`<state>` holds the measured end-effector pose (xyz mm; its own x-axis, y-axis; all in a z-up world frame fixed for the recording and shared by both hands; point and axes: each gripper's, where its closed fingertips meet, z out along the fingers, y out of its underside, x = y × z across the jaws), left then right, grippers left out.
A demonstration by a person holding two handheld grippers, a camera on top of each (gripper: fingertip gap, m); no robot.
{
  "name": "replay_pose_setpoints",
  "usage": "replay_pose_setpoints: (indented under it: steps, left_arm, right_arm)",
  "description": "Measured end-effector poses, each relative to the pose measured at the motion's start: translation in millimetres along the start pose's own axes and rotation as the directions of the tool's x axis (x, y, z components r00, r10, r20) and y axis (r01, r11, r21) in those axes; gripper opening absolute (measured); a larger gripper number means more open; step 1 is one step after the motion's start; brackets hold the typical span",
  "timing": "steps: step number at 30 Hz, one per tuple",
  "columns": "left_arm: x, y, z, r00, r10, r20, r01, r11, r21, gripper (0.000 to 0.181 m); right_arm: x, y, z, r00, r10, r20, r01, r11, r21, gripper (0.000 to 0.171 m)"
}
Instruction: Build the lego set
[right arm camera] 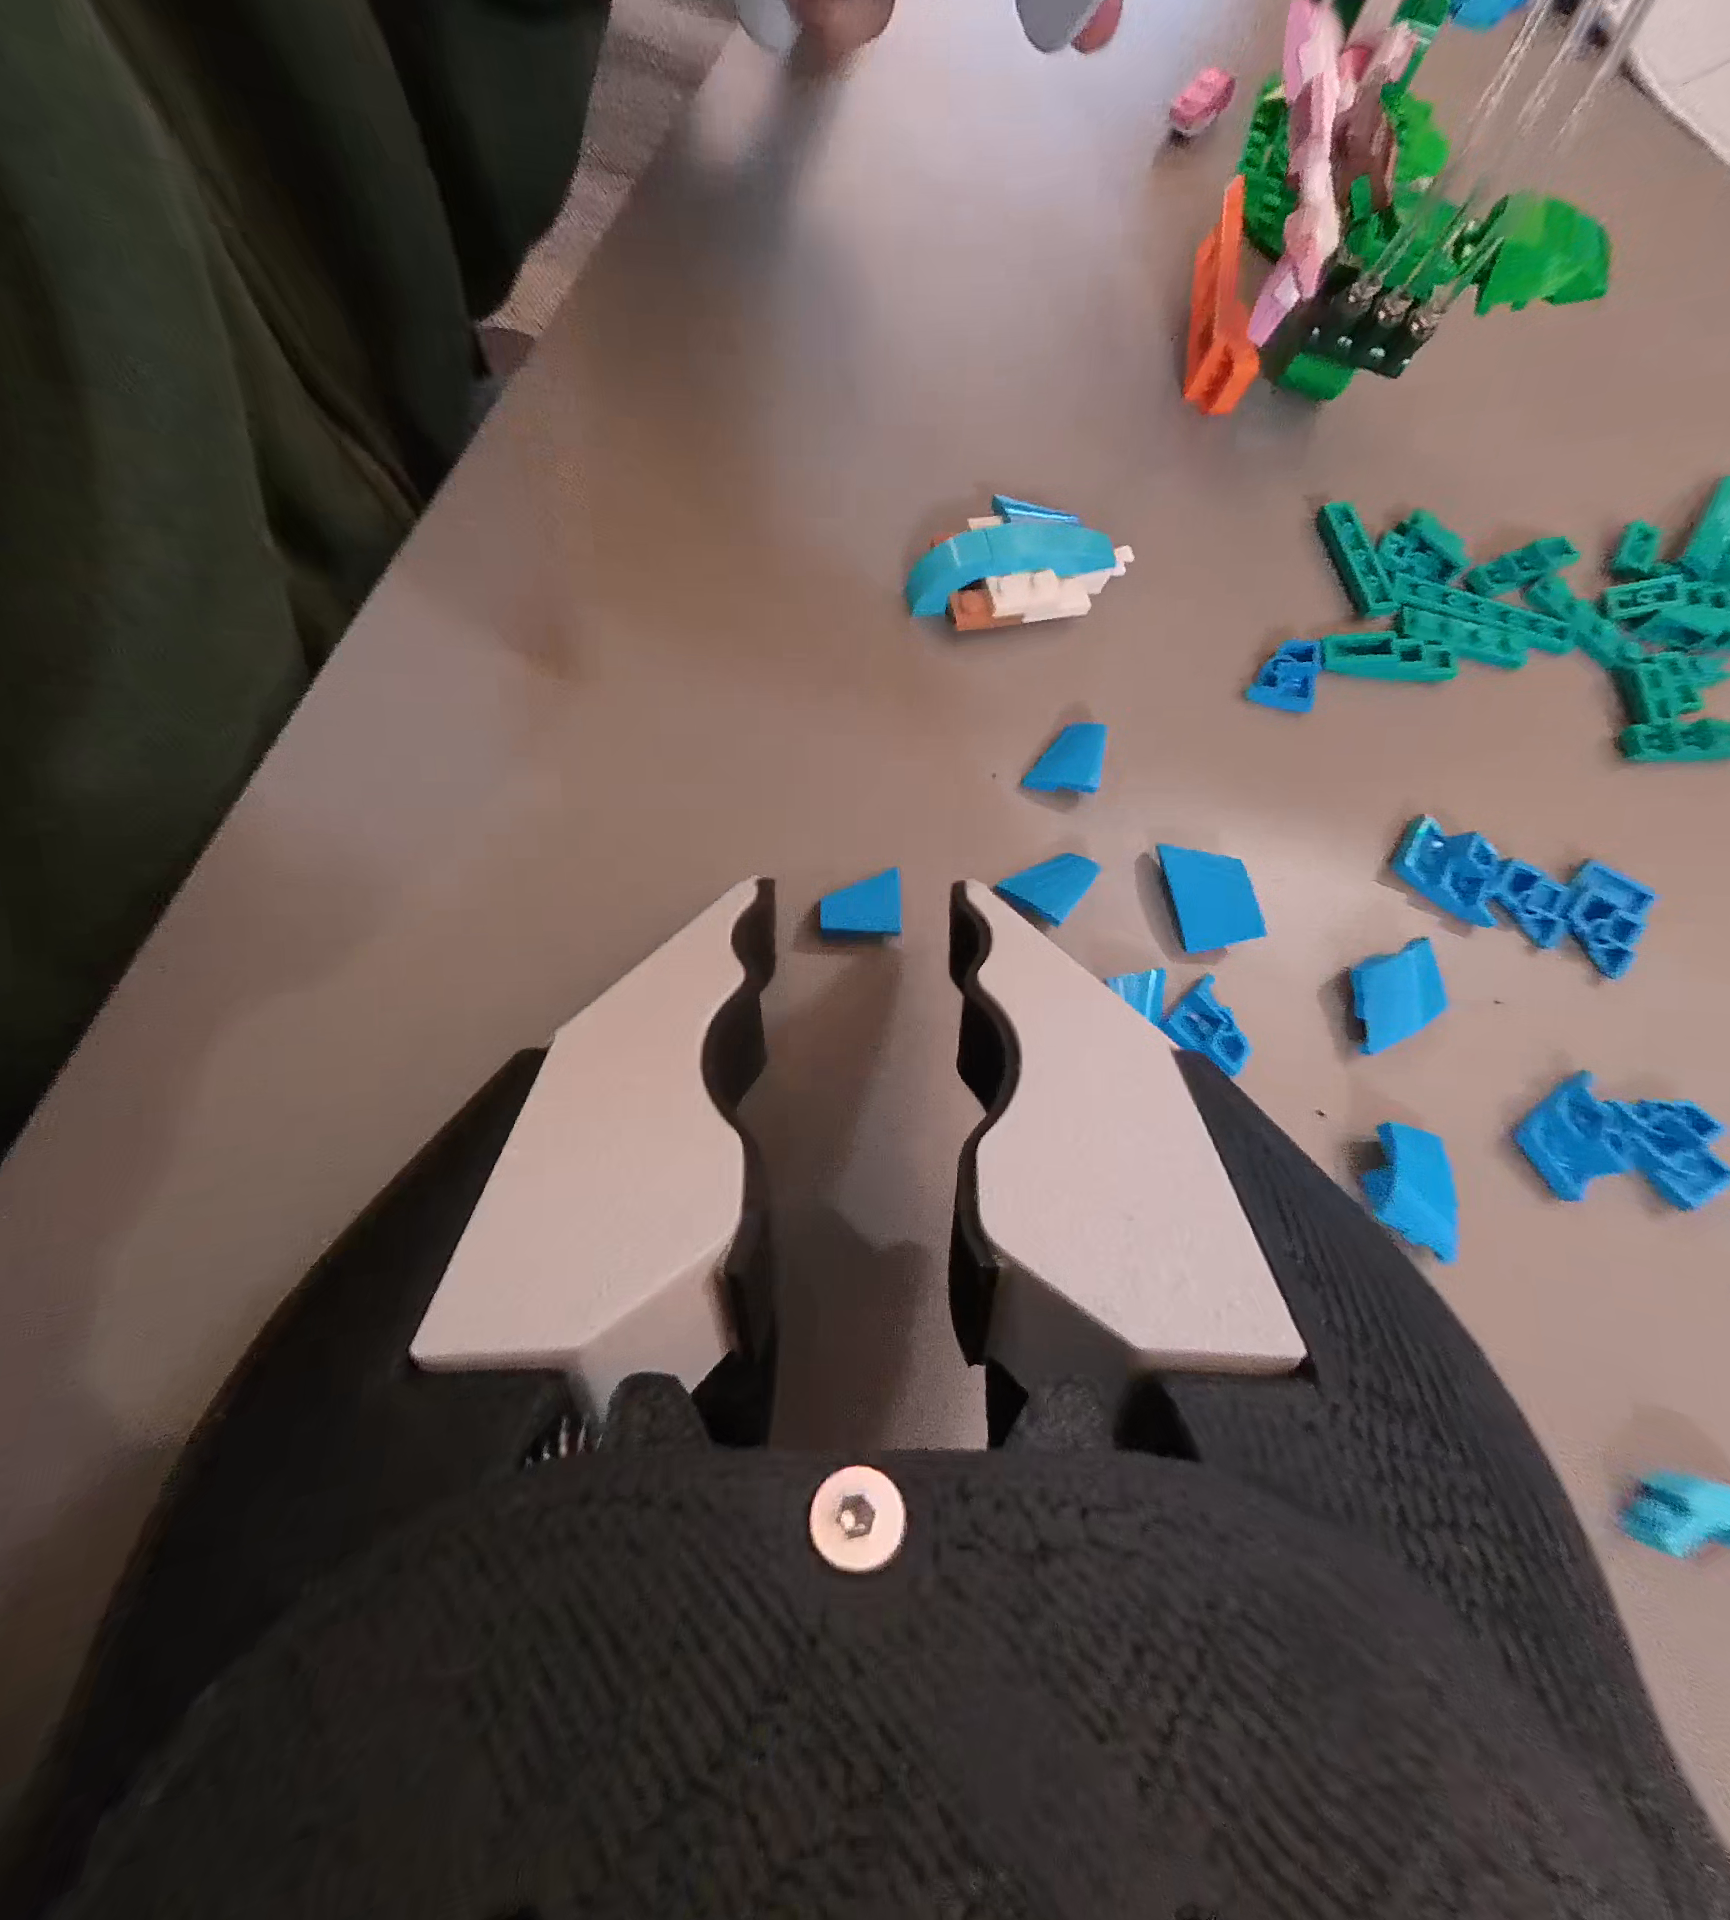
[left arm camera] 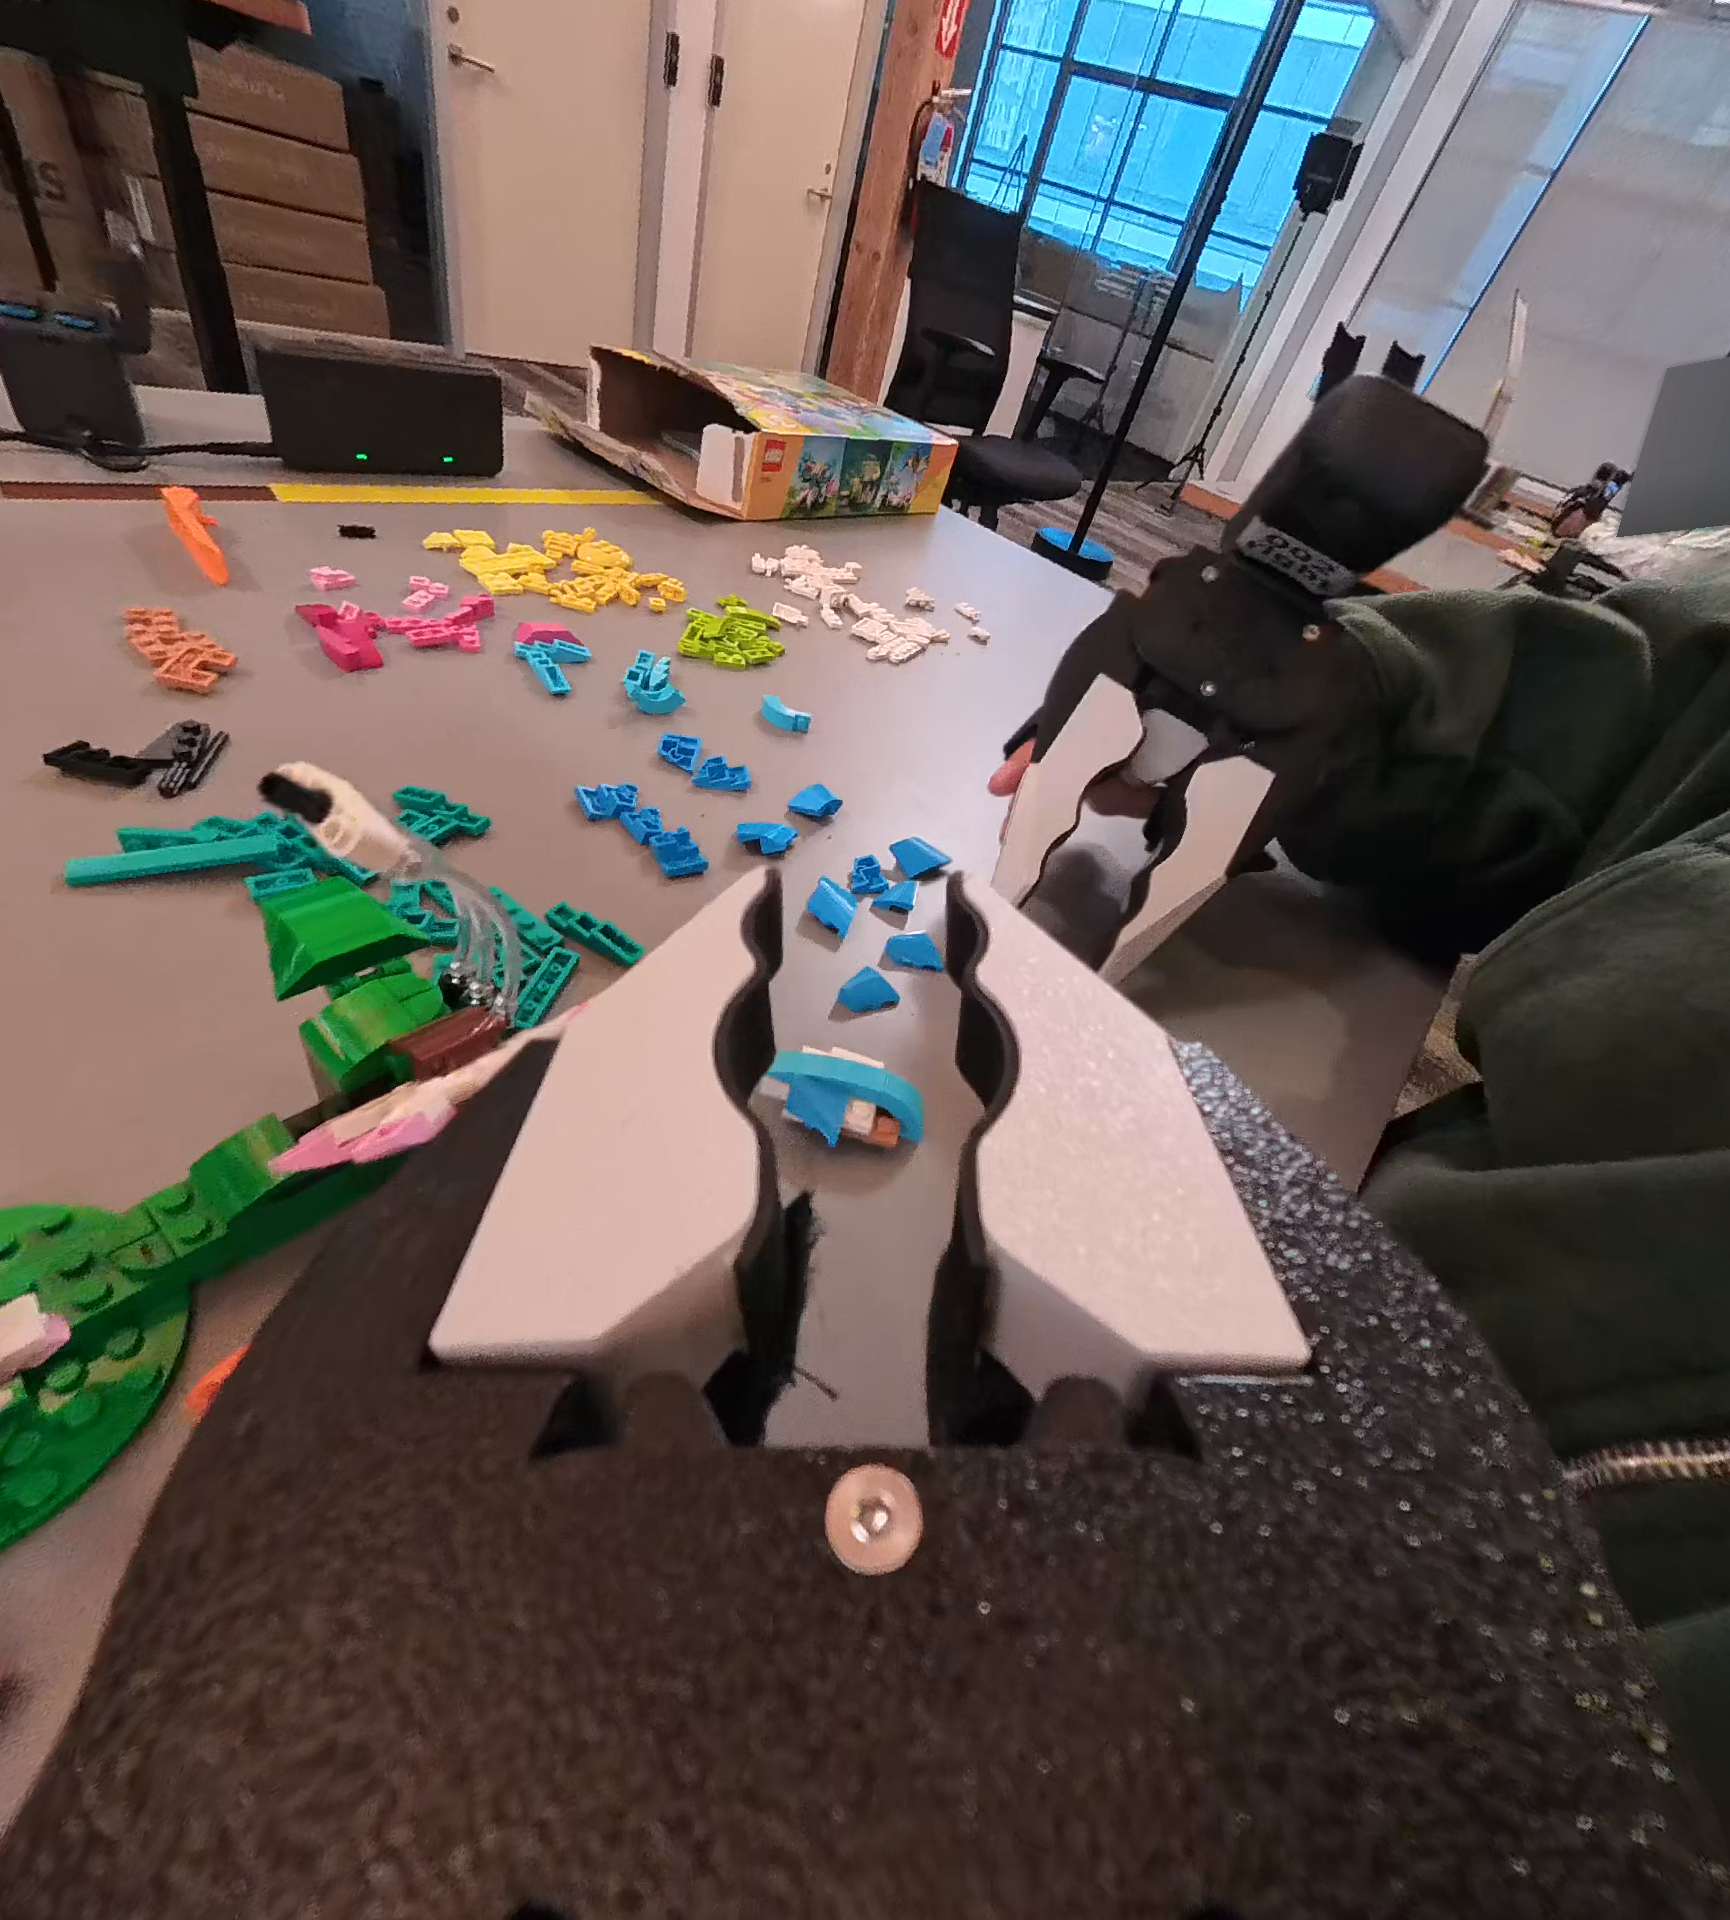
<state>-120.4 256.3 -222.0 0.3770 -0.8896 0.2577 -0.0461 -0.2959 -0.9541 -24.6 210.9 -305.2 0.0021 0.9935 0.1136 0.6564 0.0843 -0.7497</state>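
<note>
Now, right tongs (right arm camera: pixel 861 899) stand open and empty, low over the bench (right arm camera: pixel 632 727). A small blue wedge piece (right arm camera: pixel 863 902) lies flat just past the tips, dead ahead at 12 o'clock, centred on the gap between the jaws. Its broad edge faces 3 o'clock and it tapers toward 9 o'clock, so its long axis runs across the jaw line, not along it. I judge a straight advance and a close would catch it, though across its length.

The small blue-and-white sub-build (right arm camera: pixel 1012 566) sits farther out at 1 o'clock from the right tongs, well apart from the wedge, long axis roughly 9-to-3. More loose blue wedges (right arm camera: pixel 1209 899) lie at 2 to 3 o'clock.

Left tongs (left arm camera: pixel 863 894) are also open, holding nothing. In the left wrist view the same sub-build (left arm camera: pixel 845 1107) shows between the two jaws, lying on the bench beneath them, touching neither. So the left tongs are nearer the sub-build; the right are nearer the wedge.

Hard to make out:
- the green plant model (right arm camera: pixel 1360 239) at 1 o'clock is motion-blurred;
- the left tongs at the top edge of the right wrist view are cut off;
- whether the wedge's studs face up or down, I cannot tell;
- the right tongs in the left wrist view partly hide behind a dark green sleeve (left arm camera: pixel 1567 727).
</note>
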Motion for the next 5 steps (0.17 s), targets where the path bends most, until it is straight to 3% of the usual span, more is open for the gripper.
replay_pose_setpoints:
  steps: [5]
  left_arm:
    - [-3.6,10.2,-4.0,1.000,0.001,0.009,-0.001,0.999,-0.048,0.029]
  right_arm:
    - [-8.1,7.7,4.6,0.996,0.060,0.067,-0.057,0.997,-0.043,0.030]
